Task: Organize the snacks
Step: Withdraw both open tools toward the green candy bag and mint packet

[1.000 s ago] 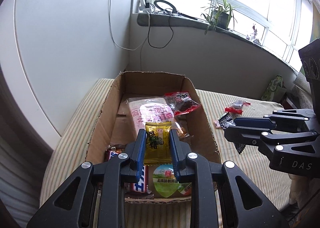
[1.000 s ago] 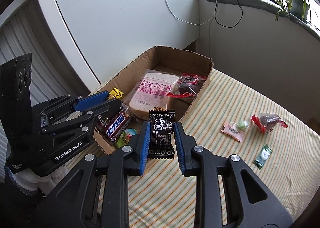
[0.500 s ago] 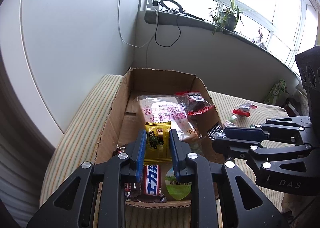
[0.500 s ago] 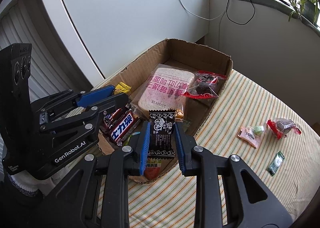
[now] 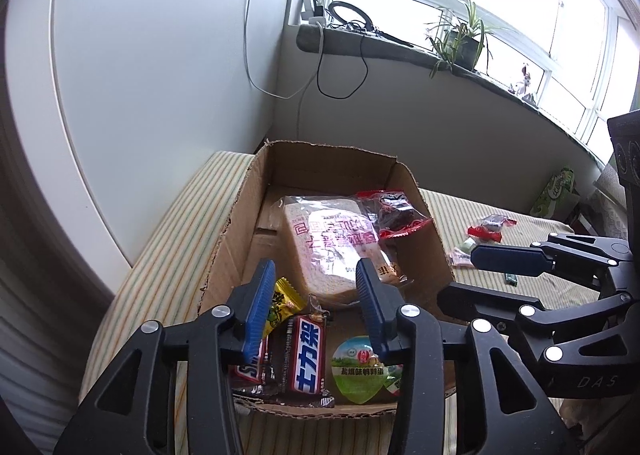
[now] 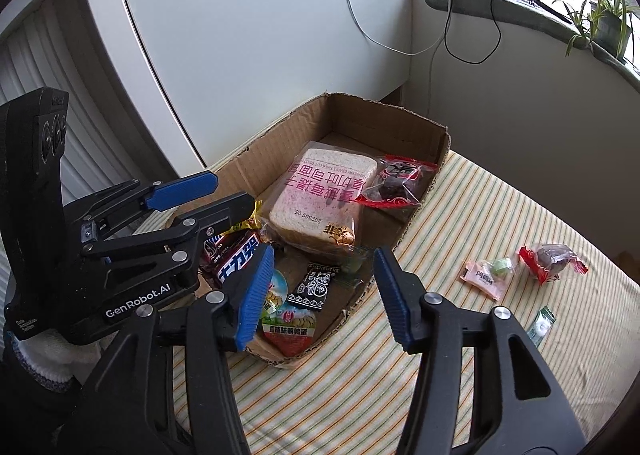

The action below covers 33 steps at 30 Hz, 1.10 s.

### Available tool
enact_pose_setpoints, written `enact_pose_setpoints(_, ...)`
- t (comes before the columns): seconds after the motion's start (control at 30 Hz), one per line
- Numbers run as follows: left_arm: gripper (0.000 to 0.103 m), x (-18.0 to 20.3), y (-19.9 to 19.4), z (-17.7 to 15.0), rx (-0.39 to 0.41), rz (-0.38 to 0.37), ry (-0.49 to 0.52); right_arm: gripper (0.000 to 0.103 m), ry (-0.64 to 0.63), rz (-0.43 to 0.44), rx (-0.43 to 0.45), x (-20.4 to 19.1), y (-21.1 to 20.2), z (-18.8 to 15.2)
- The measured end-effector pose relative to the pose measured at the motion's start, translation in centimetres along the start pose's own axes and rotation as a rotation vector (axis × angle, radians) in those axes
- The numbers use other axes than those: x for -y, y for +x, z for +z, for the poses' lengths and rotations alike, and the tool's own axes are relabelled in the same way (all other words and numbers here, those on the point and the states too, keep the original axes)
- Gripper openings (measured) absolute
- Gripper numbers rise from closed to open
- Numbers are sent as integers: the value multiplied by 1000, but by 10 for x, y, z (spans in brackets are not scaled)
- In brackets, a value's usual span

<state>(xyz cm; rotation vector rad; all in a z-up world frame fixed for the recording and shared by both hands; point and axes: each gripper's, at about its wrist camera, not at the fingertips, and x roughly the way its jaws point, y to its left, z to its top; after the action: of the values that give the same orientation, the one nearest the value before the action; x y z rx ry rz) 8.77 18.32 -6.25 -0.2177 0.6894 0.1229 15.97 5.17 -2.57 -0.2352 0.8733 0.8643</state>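
Observation:
A cardboard box (image 5: 236, 223) (image 6: 436, 159) on the striped cloth holds a bread pack (image 5: 328, 239) (image 6: 324, 191), a red date packet (image 5: 394, 209) (image 6: 394, 183), chocolate bars (image 5: 308, 355) (image 6: 236, 259) and a round green-lidded cup (image 5: 360, 371) (image 6: 288, 323). My left gripper (image 5: 316, 307) is open above the box's near end; the yellow packet (image 5: 282, 305) lies just by its left finger. My right gripper (image 6: 324, 291) is open above the box's near corner; the black packet (image 6: 316, 287) lies in the box below it.
On the cloth right of the box lie a pink candy packet (image 6: 486, 273), a red-wrapped snack (image 6: 550, 257) and a small green sachet (image 6: 540, 325). A white wall panel stands behind the box. A windowsill with cables and a plant (image 5: 460, 39) runs at the back.
Both grippers have opened. The left let go of the yellow packet and the right let go of the black packet; both packets now lie in the box.

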Motion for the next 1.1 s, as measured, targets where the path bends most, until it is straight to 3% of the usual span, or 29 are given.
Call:
enact_pose_setpoints(0.03, 45, 1, -1, 0, 3, 1, -1, 57, 2, -3, 1, 1, -1, -1)
enact_pose_setpoints(0.1, 45, 2, -3, 0, 7, -1, -2, 71, 9, -11, 8, 4, -5, -3)
enact_pose_setpoints(0.27, 46, 7, -7, 2, 17, -3, 0, 79, 39, -27, 36, 18, -19, -8)
enact_pose_setpoints(0.5, 46, 23, -14, 3, 30, -27, 7, 79, 82, -77, 60, 55, -44, -21)
enact_pose_setpoints(0.83, 46, 66, -15, 5, 45, -95, 50, 79, 243, -167, 86, 145, -88, -45)
enact_pose_setpoints(1.1, 46, 112, -5, 2, 13, -158, 107, 79, 283, -191, 53, 187, -89, -69)
